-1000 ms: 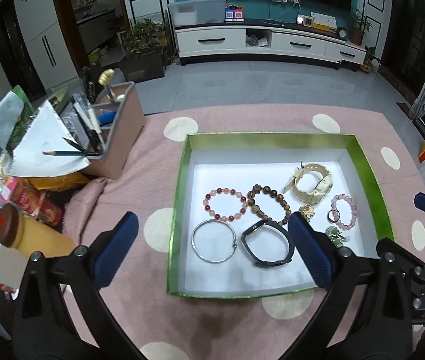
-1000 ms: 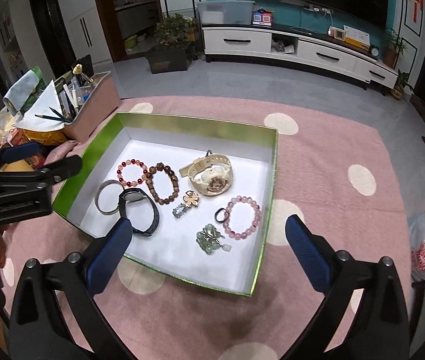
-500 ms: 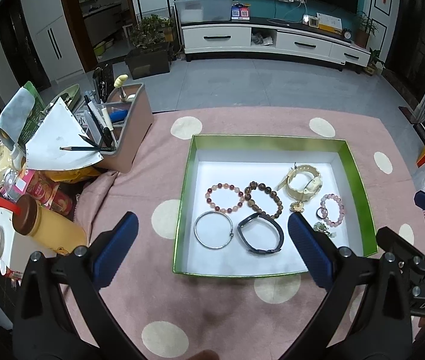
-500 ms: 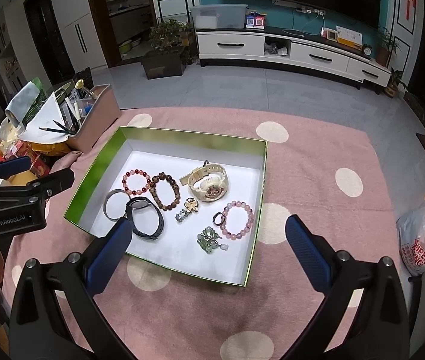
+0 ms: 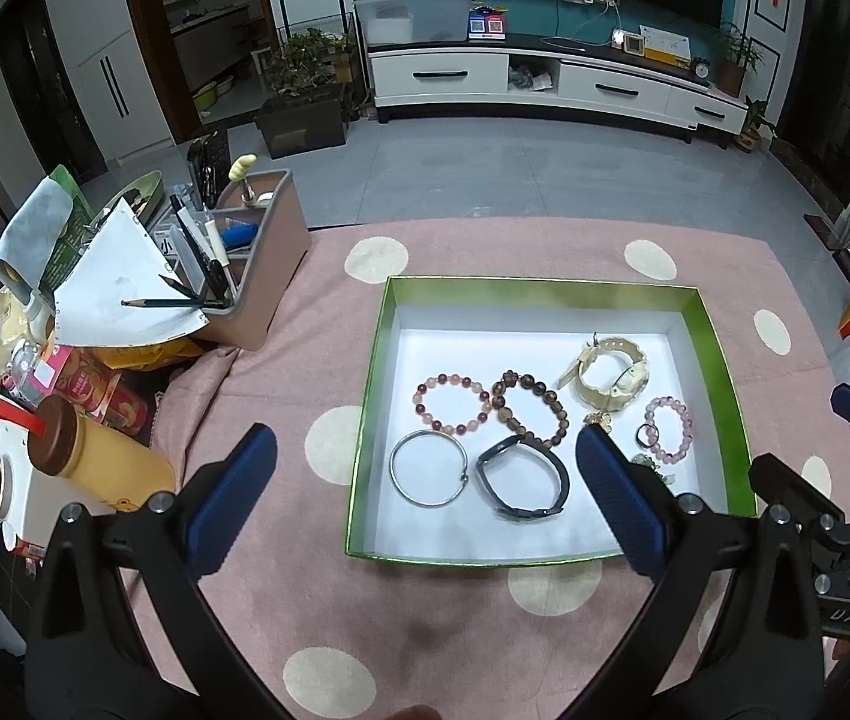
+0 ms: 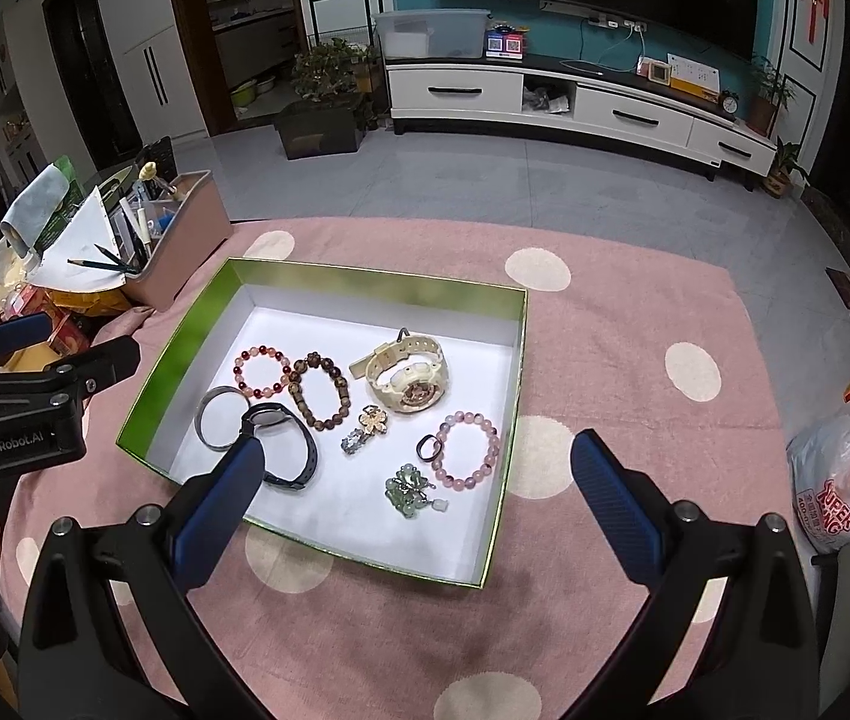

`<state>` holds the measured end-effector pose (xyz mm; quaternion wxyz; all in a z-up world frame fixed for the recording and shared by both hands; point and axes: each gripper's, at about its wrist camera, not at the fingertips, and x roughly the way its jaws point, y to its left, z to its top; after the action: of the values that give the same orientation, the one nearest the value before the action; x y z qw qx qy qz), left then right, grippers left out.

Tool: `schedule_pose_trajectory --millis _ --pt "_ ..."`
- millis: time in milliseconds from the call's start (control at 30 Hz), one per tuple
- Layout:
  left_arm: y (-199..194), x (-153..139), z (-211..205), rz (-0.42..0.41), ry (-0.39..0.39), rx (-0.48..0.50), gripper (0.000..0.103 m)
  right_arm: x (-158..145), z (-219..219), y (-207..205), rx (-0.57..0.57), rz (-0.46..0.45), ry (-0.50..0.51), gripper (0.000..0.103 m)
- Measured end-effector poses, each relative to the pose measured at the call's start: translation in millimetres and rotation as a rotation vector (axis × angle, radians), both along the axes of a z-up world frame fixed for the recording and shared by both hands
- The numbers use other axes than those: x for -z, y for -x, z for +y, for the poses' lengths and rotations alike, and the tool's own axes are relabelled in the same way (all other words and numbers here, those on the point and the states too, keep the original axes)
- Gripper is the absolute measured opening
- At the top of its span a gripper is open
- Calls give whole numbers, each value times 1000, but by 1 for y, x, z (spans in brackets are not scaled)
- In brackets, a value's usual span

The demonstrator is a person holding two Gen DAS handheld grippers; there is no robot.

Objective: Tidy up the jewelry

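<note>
A green-walled box (image 5: 372,396) (image 6: 517,354) with a white floor sits on the pink dotted cloth. In it lie a red bead bracelet (image 5: 450,403) (image 6: 261,370), a brown bead bracelet (image 5: 529,408) (image 6: 319,390), a cream watch (image 5: 610,373) (image 6: 410,374), a pink bead bracelet (image 5: 669,427) (image 6: 467,450), a silver bangle (image 5: 428,475) (image 6: 221,417), a black band (image 5: 523,485) (image 6: 281,444), a dark ring (image 6: 428,447), a gold flower brooch (image 6: 373,420) and a green jade piece (image 6: 410,489). My left gripper (image 5: 419,501) and right gripper (image 6: 413,501) are open and empty, above the box's near edge.
A brown organizer (image 5: 257,252) with pens and paper stands left of the box. Snacks and an orange bottle (image 5: 95,462) crowd the left edge. A plastic bag (image 6: 844,480) lies at the right. A TV stand (image 6: 574,102) is across the floor.
Both grippers have pulled up and back from the box, which looks smaller now. The jewelry has not moved. Both stay open.
</note>
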<state>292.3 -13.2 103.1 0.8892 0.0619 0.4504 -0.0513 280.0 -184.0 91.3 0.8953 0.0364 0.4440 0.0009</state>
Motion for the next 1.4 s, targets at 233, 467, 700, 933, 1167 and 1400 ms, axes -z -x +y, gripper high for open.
schedule_pose_trajectory --millis 233,467,700,933,1167,1400 --pt "-1 1 -3 -1 -9 5 101 2 -1 -3 -1 5 4 102" --pt "-1 2 -5 0 -16 4 101 4 -2 -4 3 6 6 102" --pt "-2 3 -5 1 -15 7 101 5 -2 -5 3 7 7 102" --pt "-4 4 -4 13 -9 6 101 5 -3 -5 4 7 3 102" --pt "-6 7 -5 12 -18 -22 101 11 -4 -6 12 13 0 102" --pt "-8 9 -4 16 -17 -26 101 12 -4 -7 14 17 0 102"
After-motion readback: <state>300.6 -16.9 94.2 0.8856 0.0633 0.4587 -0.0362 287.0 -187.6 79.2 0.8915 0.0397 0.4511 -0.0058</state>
